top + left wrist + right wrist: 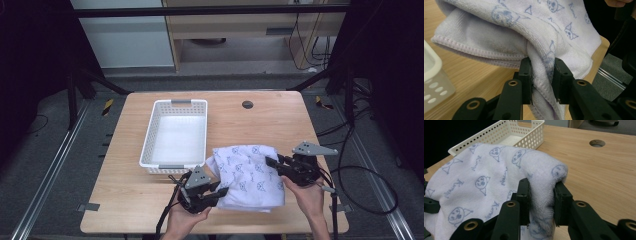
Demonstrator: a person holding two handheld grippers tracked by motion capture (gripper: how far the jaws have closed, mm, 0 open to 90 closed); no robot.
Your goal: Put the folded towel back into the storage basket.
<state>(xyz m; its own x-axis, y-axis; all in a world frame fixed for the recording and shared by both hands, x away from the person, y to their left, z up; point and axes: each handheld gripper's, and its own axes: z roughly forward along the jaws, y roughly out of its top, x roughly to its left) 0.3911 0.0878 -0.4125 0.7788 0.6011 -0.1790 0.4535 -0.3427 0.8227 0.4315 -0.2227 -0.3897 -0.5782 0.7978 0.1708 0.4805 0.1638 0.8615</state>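
Both clamped on the towel [247, 175] — left gripper [216, 192] biting its seven o'clock corner, right gripper [272, 163] its three o'clock fold — basket [150, 142] waiting at ten o'clock, likelier the left's side.

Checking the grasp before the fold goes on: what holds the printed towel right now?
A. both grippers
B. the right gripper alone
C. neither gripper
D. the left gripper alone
A: the left gripper and the right gripper each have their jaws closed on a fold of the towel.
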